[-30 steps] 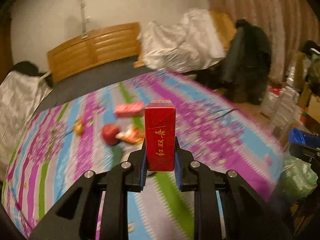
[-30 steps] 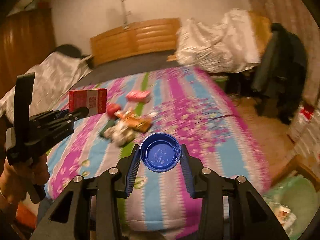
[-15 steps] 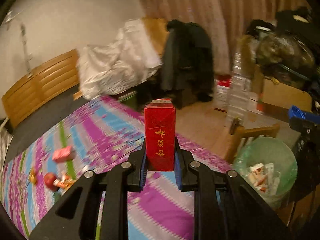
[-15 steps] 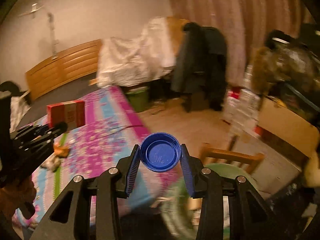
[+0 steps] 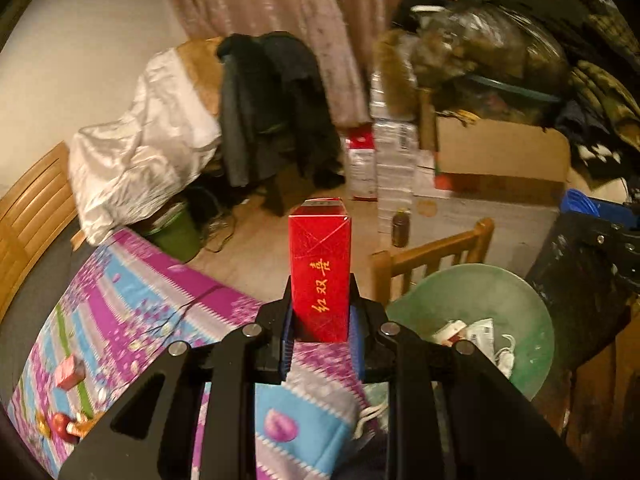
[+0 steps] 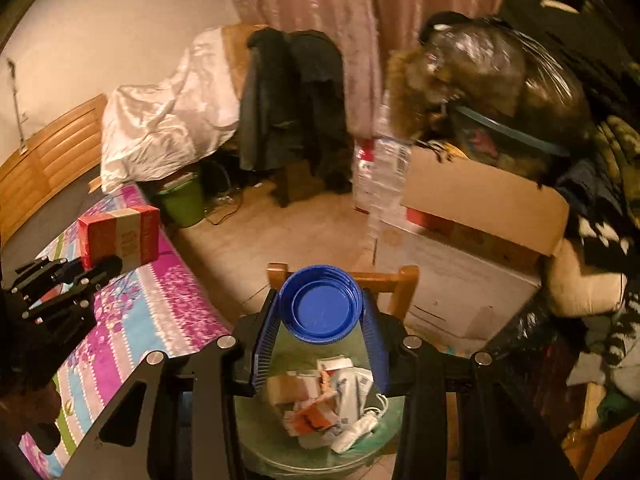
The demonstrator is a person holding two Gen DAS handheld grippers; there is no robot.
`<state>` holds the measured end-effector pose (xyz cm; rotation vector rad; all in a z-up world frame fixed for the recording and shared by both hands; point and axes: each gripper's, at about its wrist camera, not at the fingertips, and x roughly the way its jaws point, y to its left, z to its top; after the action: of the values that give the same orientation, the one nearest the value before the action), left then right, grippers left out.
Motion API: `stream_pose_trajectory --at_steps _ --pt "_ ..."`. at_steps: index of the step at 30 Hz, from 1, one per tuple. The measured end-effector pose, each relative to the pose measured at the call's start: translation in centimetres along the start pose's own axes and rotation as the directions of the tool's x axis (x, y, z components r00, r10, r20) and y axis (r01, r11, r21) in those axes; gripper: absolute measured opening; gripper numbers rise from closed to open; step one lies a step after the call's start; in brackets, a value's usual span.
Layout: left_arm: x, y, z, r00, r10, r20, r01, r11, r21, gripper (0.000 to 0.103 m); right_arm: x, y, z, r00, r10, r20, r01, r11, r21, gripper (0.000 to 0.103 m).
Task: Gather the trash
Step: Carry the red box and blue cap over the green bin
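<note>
My left gripper [image 5: 320, 312] is shut on an upright red box [image 5: 320, 272] with gold characters, held over the bed's corner, left of the green-lined trash bin [image 5: 532, 320]. The box also shows in the right wrist view [image 6: 120, 238]. My right gripper [image 6: 320, 320] is shut on a round blue lid [image 6: 320, 304] and hangs right above the trash bin [image 6: 260, 452], which holds paper and wrappers [image 6: 328, 400]. More trash [image 5: 68, 424] lies on the striped bedspread [image 5: 132, 320] far left.
A wooden chair [image 6: 404, 284] stands just behind the bin. Cardboard boxes [image 6: 480, 216] with piled bags and clothes fill the right side. A coat-draped chair [image 6: 296, 112], a green bucket [image 6: 184, 204] and a white-covered heap [image 6: 168, 112] stand at the back.
Both grippers swung right from the bed toward the bin, keeping their loads. The right gripper now sits directly over the bin; the left has the bin at its right.
</note>
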<state>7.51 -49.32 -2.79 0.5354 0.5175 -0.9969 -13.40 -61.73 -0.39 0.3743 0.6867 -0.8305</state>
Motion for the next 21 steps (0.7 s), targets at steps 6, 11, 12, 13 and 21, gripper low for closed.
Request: stream_pose_trajectory --at_steps 6,11,12,13,21 --pt "2.2 -2.8 0.5 0.998 -0.05 -0.04 0.051 0.998 0.039 0.021 1.6 -2.3 -0.3 0.999 -0.005 -0.032 0.006 1.0 0.031 0.041" --pt "3.7 -4.3 -0.4 0.993 -0.083 -0.088 0.089 0.994 0.063 0.021 2.3 -2.5 -1.0 0.998 0.017 -0.063 -0.013 0.999 0.05 0.041" --pt "3.8 -4.5 -0.5 0.992 -0.087 -0.094 0.094 0.993 0.068 0.021 2.5 -2.5 -1.2 0.997 0.018 -0.068 -0.015 0.999 0.05 0.041" --pt "4.1 -4.6 -0.7 0.99 -0.098 -0.105 0.106 0.992 0.068 0.021 2.7 -2.5 -1.3 0.997 0.021 -0.073 -0.017 0.999 0.051 0.041" --pt "5.2 -4.9 -1.8 0.97 -0.179 -0.162 0.189 0.981 0.051 0.021 3.6 -1.9 -2.3 0.993 0.042 -0.111 -0.037 0.998 0.041 0.041"
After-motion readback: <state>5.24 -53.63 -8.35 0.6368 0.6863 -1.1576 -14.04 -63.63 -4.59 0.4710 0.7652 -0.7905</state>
